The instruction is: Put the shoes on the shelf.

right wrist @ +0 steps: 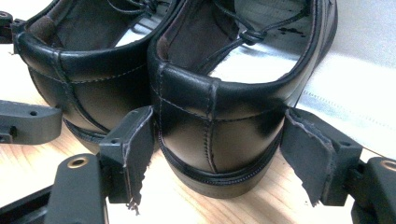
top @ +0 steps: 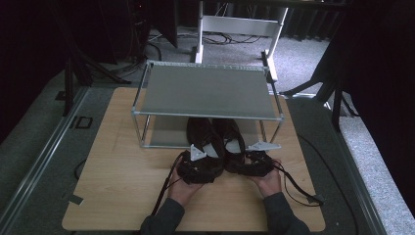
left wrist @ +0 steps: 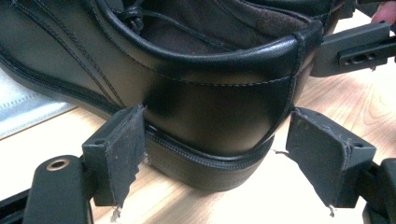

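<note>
Two black leather lace-up shoes, left shoe (top: pixel 203 139) and right shoe (top: pixel 233 139), side by side on the light wooden table (top: pixel 117 186), toes toward 12 o'clock under the grey metal two-level rack (top: pixel 205 90), heels toward 6 o'clock. Long axis of each running 12 to 6. Directly at 6 o'clock of each heel, one tool: left gripper (left wrist: pixel 212 154) behind the left shoe (left wrist: pixel 205 93), right gripper (right wrist: pixel 215 154) behind the right shoe (right wrist: pixel 224 107). Jaws of both spread wide, heel standing between the pads, left pad (left wrist: pixel 123 149) seemingly brushing the heel, not pinching.

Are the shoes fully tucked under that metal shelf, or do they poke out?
Partly in. The toes of the two black shoes lie under the rack's top shelf, while the heels stick out toward the person over the wooden table.
</note>
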Motion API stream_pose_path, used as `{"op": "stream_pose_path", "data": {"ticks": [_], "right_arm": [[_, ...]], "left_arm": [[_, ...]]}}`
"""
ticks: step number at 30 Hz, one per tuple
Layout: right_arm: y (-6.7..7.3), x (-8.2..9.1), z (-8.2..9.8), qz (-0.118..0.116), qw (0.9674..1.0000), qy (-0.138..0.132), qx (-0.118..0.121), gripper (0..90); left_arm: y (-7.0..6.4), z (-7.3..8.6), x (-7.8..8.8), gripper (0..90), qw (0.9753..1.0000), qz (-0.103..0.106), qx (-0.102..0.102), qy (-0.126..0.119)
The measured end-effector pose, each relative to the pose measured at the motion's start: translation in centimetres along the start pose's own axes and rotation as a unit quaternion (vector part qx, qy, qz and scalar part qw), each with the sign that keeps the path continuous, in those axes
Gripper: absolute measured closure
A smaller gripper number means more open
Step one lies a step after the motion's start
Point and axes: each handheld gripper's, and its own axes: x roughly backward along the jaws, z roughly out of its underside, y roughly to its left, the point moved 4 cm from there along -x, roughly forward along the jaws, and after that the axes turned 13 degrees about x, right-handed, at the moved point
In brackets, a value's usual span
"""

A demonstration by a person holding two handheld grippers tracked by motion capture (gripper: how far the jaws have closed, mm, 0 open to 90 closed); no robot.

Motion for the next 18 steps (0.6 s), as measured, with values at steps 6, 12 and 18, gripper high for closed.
{"op": "stream_pose_path", "data": {"ticks": [6,12,18], "right_arm": [[0.5,-0.2,-0.4,0.003,1.0,0.002,-0.003,27.8],[1.1,-0.6,-0.9,0.012,0.9999,0.007,-0.005,28.7],[1.4,-0.7,-1.4,0.018,0.9998,0.005,-0.006,28.9]], "left_arm": [[0.7,-0.6,0.1,20.9,0.9999,0.014,-0.006,0.006],[2.0,-1.1,0.0,21.2,0.9992,0.032,-0.017,0.016],[2.4,-1.5,0.2,21.6,0.9985,0.048,-0.018,0.02]]}}
